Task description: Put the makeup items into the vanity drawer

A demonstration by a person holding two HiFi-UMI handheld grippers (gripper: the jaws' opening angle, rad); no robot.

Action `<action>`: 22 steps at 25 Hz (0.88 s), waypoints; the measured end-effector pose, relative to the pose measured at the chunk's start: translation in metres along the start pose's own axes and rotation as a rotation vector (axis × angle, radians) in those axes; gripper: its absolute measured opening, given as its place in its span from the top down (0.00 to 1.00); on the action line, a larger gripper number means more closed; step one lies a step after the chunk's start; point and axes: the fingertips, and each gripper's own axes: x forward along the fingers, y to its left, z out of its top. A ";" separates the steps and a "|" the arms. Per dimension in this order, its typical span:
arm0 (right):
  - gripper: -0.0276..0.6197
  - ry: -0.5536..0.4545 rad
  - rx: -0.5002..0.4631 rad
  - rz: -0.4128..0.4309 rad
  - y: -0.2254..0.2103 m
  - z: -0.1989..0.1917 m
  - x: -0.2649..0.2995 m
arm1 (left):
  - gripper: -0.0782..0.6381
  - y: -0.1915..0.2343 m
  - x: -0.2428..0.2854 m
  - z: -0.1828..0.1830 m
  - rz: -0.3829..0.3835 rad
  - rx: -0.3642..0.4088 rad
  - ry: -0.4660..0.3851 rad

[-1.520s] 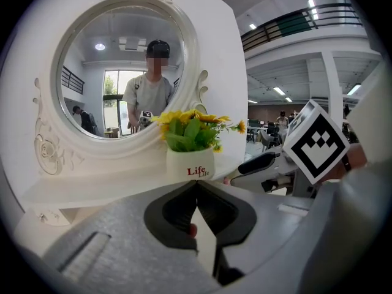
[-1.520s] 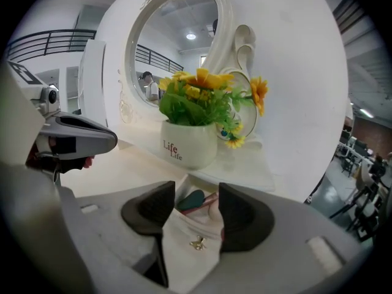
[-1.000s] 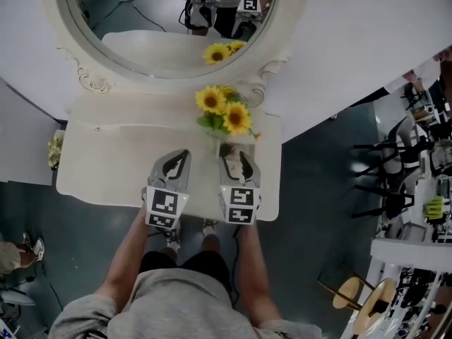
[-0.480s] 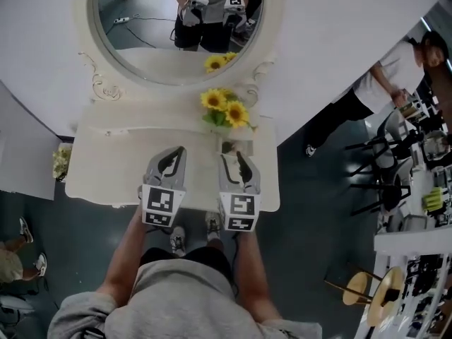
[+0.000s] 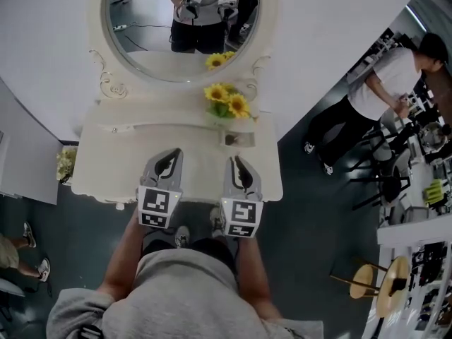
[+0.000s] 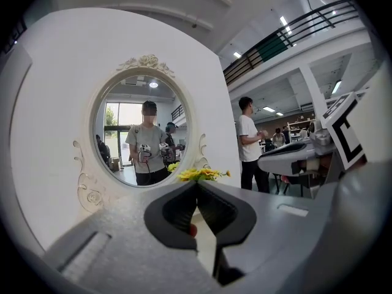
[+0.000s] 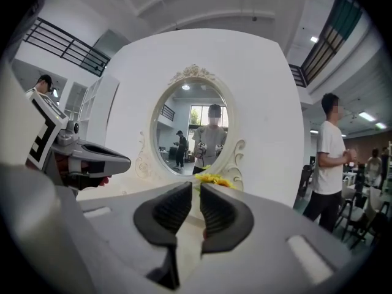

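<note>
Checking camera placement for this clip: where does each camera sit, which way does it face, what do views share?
Head view: on the head, steeply down at the vanity; left gripper, right gripper, forearms show.
Left gripper view: on that gripper, along its shut jaws toward the mirror.
Right gripper view: likewise; empty jaws just been closing, slightly apart.
Shared: mirror and sunflowers, in all.

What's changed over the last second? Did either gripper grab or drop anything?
The right gripper has drawn back from the sunflower vase toward the front edge of the vanity top. Its jaws have just been closing to a narrow gap, with nothing between them. The left gripper also pulled back slightly, shut as before. The vase stayed put.
</note>
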 end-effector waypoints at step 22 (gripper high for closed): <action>0.95 -0.022 -0.005 -0.015 0.008 -0.001 -0.031 | 0.88 -0.012 -0.023 0.002 -0.019 0.016 -0.020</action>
